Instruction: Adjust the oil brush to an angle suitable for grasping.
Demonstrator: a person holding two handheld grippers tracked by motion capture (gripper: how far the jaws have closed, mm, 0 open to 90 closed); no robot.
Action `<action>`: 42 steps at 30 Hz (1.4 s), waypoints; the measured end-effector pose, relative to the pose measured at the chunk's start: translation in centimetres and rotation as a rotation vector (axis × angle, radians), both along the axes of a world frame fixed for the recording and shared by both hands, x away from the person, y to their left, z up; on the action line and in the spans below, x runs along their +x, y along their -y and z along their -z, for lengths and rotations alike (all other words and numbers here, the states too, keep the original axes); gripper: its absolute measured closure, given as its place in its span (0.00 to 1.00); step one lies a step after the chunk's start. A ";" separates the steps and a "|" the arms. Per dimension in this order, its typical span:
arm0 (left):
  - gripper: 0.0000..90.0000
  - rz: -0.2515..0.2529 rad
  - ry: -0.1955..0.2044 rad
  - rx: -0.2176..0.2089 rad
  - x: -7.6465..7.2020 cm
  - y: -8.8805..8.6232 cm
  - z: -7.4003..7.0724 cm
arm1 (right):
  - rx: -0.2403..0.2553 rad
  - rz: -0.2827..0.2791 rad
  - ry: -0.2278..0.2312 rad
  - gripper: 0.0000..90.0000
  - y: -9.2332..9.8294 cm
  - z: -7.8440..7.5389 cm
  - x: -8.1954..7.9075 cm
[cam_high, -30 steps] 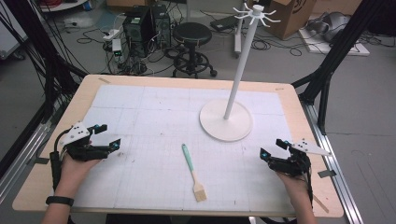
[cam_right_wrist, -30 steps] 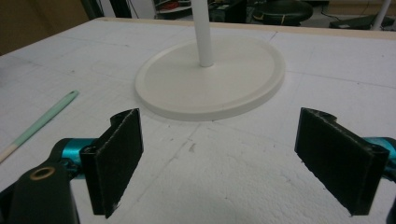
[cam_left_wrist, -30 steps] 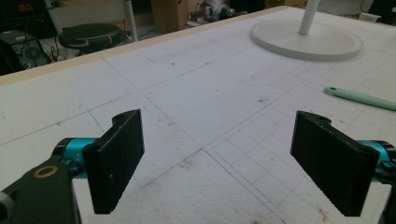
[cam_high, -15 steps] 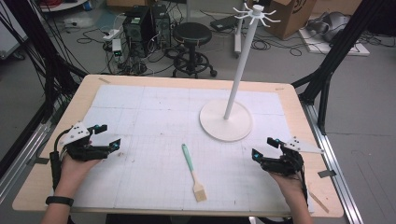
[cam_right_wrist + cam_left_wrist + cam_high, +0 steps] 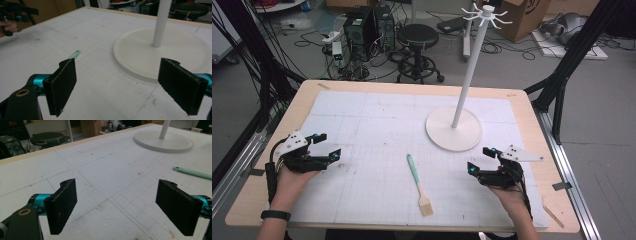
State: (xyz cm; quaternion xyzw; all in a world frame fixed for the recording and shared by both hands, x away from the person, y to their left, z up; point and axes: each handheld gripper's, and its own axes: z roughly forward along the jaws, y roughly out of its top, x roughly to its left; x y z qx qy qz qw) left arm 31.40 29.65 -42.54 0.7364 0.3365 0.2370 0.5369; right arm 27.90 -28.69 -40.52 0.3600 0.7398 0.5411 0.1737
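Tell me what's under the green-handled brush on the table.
The brush lies flat on the white gridded mat, which covers the wooden table. Whatever mat surface sits directly beneath the brush is covered. Both grippers are apart from it.

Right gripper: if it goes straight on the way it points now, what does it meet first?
Probably the stand's base: it lies straight ahead of the open right gripper. The brush lies off to one side.

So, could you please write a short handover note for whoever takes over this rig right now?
Left gripper: open, holding nothing, near the mat's left edge.
Right gripper: open, holding nothing, just in front of the white stand's base.
Brush: flat on the mat between the grippers, green handle pointing away, bristles toward the person.
Done: nothing gripped yet.
Left: probably pick up the brush; the right gripper is nearer.
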 end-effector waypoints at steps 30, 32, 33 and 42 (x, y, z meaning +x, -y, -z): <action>0.20 0.000 0.001 -0.013 0.3 -0.1 0.1 | -0.046 -0.119 -0.031 0.16 -5.6 0.4 0.1; 0.20 -0.001 0.002 -0.013 0.3 -0.1 0.1 | -0.052 -0.121 -0.034 0.16 -6.0 0.5 0.1; 0.20 -0.001 0.003 -0.013 0.3 -0.1 0.1 | -0.054 -0.126 -0.034 0.16 -6.1 0.5 0.1; 0.20 0.000 0.001 -0.009 0.2 0.0 0.1 | -0.073 -0.155 -0.052 0.16 -7.2 1.0 0.1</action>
